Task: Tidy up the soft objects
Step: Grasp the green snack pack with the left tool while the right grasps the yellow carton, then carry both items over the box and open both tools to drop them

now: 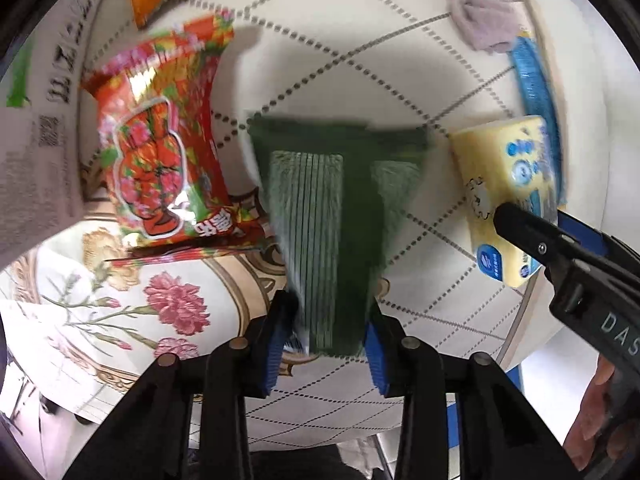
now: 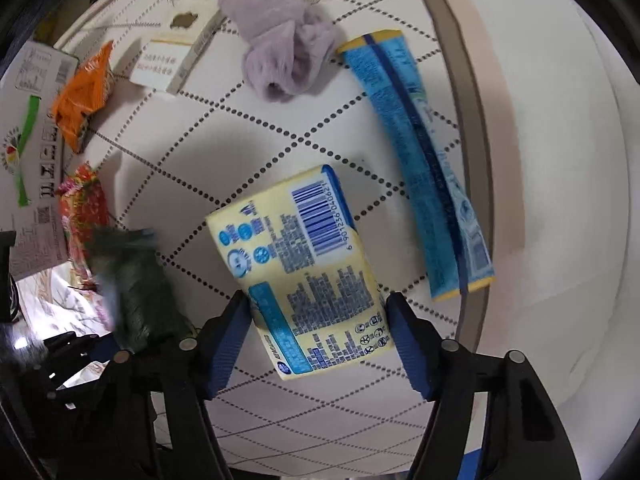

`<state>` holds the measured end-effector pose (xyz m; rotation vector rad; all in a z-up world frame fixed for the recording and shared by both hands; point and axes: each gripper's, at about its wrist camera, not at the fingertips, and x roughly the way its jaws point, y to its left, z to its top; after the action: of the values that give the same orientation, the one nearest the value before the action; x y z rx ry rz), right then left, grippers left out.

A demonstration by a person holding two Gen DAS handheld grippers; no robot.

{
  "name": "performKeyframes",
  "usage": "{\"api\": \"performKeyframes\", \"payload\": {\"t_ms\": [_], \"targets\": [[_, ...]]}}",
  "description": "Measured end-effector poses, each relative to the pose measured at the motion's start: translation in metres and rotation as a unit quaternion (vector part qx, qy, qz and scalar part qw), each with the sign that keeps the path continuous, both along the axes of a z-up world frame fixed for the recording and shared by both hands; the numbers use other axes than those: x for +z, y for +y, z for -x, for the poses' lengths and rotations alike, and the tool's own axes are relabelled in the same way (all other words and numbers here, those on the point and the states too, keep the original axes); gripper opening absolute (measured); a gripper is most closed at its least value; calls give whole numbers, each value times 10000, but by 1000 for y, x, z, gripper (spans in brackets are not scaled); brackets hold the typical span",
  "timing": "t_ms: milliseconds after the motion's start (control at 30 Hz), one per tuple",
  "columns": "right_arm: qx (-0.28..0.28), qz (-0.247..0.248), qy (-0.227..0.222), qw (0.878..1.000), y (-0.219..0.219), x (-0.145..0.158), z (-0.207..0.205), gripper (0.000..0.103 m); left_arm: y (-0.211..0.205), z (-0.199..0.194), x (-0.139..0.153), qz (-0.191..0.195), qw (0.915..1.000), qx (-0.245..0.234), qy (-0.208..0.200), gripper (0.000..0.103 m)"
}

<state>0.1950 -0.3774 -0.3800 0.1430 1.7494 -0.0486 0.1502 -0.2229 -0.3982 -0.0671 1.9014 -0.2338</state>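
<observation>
My left gripper [image 1: 326,350] is shut on a dark green cloth [image 1: 332,216], which it holds above the round table [image 1: 332,60]; the cloth also shows at the left of the right wrist view [image 2: 136,280]. My right gripper [image 2: 316,340] is shut on a yellow tissue pack [image 2: 304,268], barcode side up; the pack also shows at the right of the left wrist view [image 1: 508,192]. A lilac cloth [image 2: 280,52] lies bunched at the table's far side.
A long blue packet [image 2: 424,168] lies near the table's right rim. A red snack bag [image 1: 160,144], an orange snack bag [image 2: 80,96], a small white box [image 2: 164,64] and a large white carton [image 2: 32,152] sit at the left.
</observation>
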Motion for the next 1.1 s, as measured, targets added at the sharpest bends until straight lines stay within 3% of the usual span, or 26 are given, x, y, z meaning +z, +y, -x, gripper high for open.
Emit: {"api": "performKeyframes", "payload": {"t_ms": [267,400,433,533,667,833,1100], "targets": [[-430,-152,-413,9981,0,57,24,65,19,12,61,327,9985,-31,-430,24],[-526,-423,-787,9946,5,101,28,65,46,11,111,562,9951,118,-805,24],[-492,-501,-927,9932,14,116,28,65,60,5,141,618,9935,171,-938,24],[-321,-661,-1277,9891,47,156,22,65,93,-13,194,800,9855,374,-1449,24],[11,-822,-1602,9836,104,197,5,65,151,-50,235,773,9773,626,-1872,24],[216,-967,-1729,9799,196,198,-27,65,229,-86,222,507,9734,890,-2048,24],[506,-631,-1557,9845,317,161,-84,65,308,-148,161,442,9803,1164,-1535,24]]}}
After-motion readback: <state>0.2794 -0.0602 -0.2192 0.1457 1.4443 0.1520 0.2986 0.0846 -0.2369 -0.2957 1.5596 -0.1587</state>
